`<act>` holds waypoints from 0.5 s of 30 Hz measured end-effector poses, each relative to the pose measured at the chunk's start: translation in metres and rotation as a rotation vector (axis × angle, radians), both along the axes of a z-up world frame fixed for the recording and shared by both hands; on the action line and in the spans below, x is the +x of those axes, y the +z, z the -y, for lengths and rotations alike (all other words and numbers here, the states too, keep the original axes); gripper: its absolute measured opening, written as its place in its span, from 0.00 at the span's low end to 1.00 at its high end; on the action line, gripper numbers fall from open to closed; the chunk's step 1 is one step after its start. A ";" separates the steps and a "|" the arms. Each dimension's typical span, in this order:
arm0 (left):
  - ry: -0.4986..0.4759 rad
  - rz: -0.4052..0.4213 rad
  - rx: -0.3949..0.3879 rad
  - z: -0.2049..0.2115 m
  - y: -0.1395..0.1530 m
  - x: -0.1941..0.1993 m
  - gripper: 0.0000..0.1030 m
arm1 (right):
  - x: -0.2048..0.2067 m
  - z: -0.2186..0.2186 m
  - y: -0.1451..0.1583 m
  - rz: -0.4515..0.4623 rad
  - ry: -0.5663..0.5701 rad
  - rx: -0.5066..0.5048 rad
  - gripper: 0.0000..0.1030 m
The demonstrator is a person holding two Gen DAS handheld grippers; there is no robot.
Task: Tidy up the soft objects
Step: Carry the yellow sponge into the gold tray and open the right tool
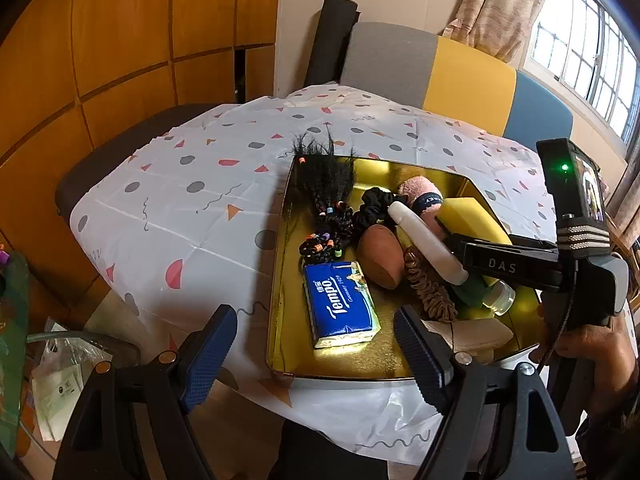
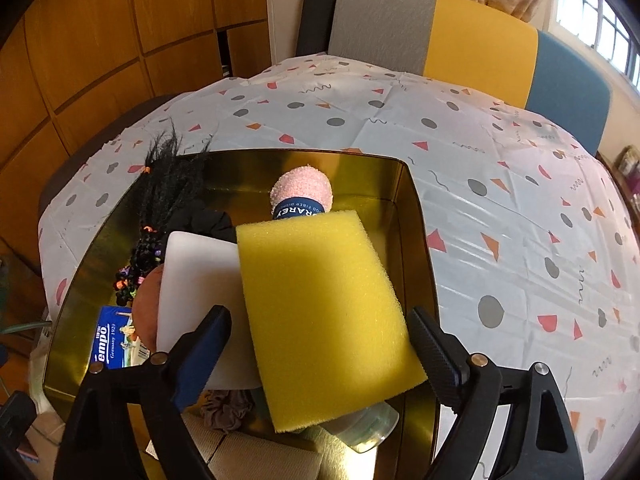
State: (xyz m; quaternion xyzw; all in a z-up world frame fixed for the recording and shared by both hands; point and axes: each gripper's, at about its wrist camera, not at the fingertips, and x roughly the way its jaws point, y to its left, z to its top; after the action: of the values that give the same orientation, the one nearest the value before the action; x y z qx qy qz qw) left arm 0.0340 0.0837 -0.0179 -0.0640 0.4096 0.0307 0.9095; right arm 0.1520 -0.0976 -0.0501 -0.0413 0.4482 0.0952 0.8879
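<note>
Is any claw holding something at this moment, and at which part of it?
Nothing is held. The right claw is open around the yellow sponge without pressing it. The left claw is open and empty.

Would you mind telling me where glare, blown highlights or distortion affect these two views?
Left wrist view: window blown out at upper right, gold tin glinting near the tissue pack, fisheye bending the cabinets. Right wrist view: sunlight washes the tablecloth; yellow sponge stays sharp.

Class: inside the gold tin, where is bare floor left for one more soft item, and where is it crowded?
Bare floor lies in the gold tin along its near rim by the tissue pack, and in the far right corner beyond the yellow sponge. The middle is crowded.
</note>
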 end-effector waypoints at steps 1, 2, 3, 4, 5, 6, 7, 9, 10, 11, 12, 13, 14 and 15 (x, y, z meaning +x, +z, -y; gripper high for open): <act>-0.002 0.000 0.001 0.001 0.000 0.000 0.80 | -0.001 0.001 0.001 0.003 0.000 0.006 0.89; -0.003 0.000 0.002 0.001 0.000 0.000 0.80 | -0.003 0.002 0.001 0.006 0.000 0.013 0.90; -0.004 0.001 0.004 0.002 0.001 -0.001 0.80 | -0.004 0.002 0.002 0.010 -0.003 0.014 0.91; -0.004 0.002 0.005 0.003 0.001 -0.001 0.80 | -0.005 0.003 0.003 0.014 -0.005 0.016 0.91; -0.005 0.003 0.006 0.003 0.001 -0.001 0.80 | -0.007 0.004 0.005 0.022 -0.006 0.019 0.92; -0.006 0.005 0.009 0.004 0.002 -0.001 0.80 | -0.009 0.005 0.006 0.028 -0.008 0.021 0.94; -0.007 0.006 0.011 0.005 0.002 -0.001 0.80 | -0.011 0.005 0.008 0.035 -0.008 0.025 0.94; -0.010 0.007 0.016 0.007 0.003 -0.001 0.80 | -0.016 0.007 0.012 0.054 -0.006 0.033 0.95; -0.011 0.007 0.017 0.009 0.003 -0.002 0.80 | -0.020 0.008 0.015 0.067 -0.008 0.033 0.96; -0.012 0.008 0.019 0.010 0.003 -0.002 0.80 | -0.022 0.008 0.017 0.076 -0.009 0.033 0.97; -0.013 0.009 0.022 0.011 0.003 -0.002 0.80 | -0.025 0.009 0.020 0.088 -0.010 0.035 0.97; -0.014 0.009 0.026 0.013 0.004 -0.003 0.80 | -0.028 0.010 0.022 0.097 -0.012 0.036 0.98; -0.015 0.010 0.028 0.014 0.004 -0.003 0.80 | -0.032 0.011 0.024 0.108 -0.016 0.036 0.98; -0.017 0.014 0.031 0.015 0.004 -0.003 0.80 | -0.036 0.013 0.026 0.121 -0.022 0.036 0.98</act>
State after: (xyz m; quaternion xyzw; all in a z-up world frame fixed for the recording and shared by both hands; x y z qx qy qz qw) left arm 0.0308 0.0685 -0.0134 -0.0466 0.4033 0.0291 0.9134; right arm 0.1161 -0.1102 -0.0240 -0.0262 0.3922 0.0908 0.9150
